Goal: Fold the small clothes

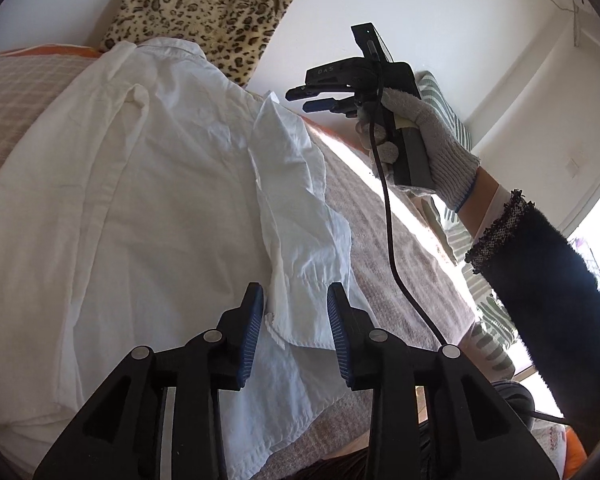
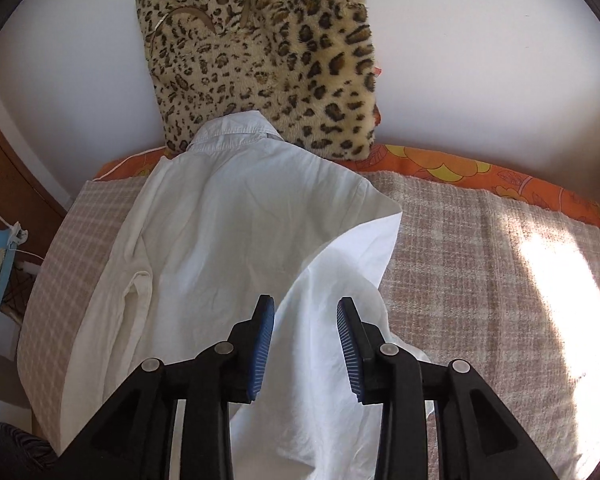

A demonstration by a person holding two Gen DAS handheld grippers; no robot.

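Note:
A white shirt (image 1: 160,180) (image 2: 228,220) lies back side up on the bed, collar toward the wall. Its right side is folded in over the back as a rumpled flap (image 1: 296,208) (image 2: 340,280). My left gripper (image 1: 296,304) hovers over the flap's lower end, open, its blue pads clear of the cloth. My right gripper (image 2: 306,316) is also open above the flap, with nothing gripped. In the left wrist view the right gripper (image 1: 298,100) hangs in the air over the bed's right side, held by a gloved hand (image 1: 432,148).
A leopard-print bag (image 1: 204,12) (image 2: 268,60) leans on the wall behind the collar. A checked blanket (image 2: 480,260) covers the bed over an orange floral sheet (image 2: 460,172). A striped pillow (image 1: 452,120) lies at the right, and a black cable (image 1: 390,220) hangs from the right gripper.

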